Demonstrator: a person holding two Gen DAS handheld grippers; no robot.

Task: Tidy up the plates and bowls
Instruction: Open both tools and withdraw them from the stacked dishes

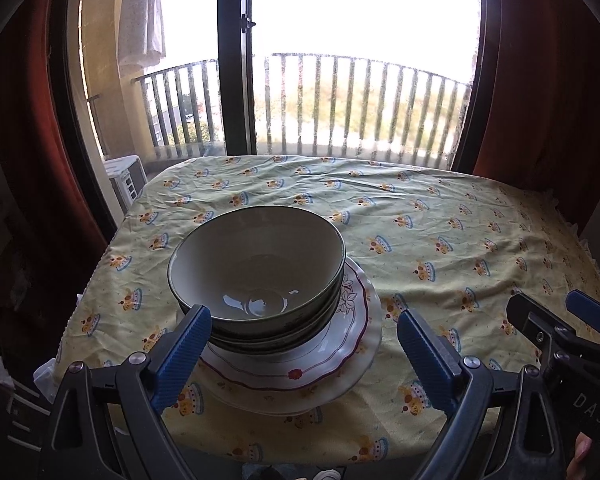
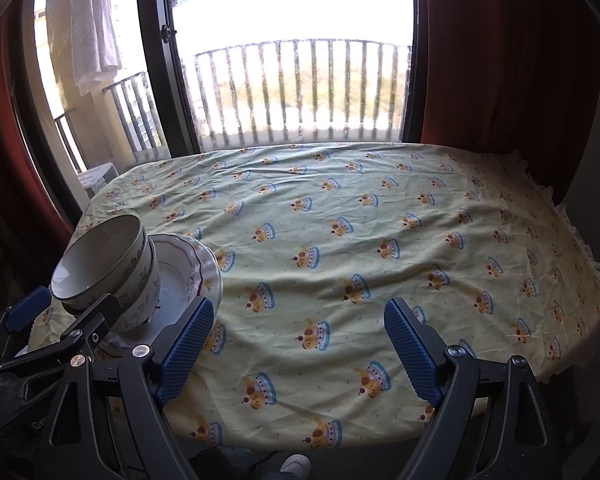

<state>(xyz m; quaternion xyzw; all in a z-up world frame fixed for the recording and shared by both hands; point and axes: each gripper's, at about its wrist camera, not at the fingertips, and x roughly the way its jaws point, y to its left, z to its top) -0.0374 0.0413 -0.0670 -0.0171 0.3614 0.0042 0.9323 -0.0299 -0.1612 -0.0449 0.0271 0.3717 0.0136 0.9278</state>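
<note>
Nested green-rimmed bowls (image 1: 256, 276) sit on stacked white plates (image 1: 300, 376) with a red rim line, on the left part of the table. My left gripper (image 1: 304, 344) hangs over the near side of the stack, open, its blue pads apart and touching nothing. In the right wrist view the same bowls (image 2: 104, 268) and plates (image 2: 192, 272) lie at the far left. My right gripper (image 2: 298, 344) is open over bare cloth, to the right of the stack. Its tips also show in the left wrist view as the right gripper (image 1: 556, 312).
A yellow tablecloth (image 2: 340, 248) with a crown print covers the table, wrinkled. Behind it are a glass balcony door (image 1: 236, 80) and red curtains (image 2: 500, 80) on both sides. A shoe (image 2: 296, 466) shows under the near table edge.
</note>
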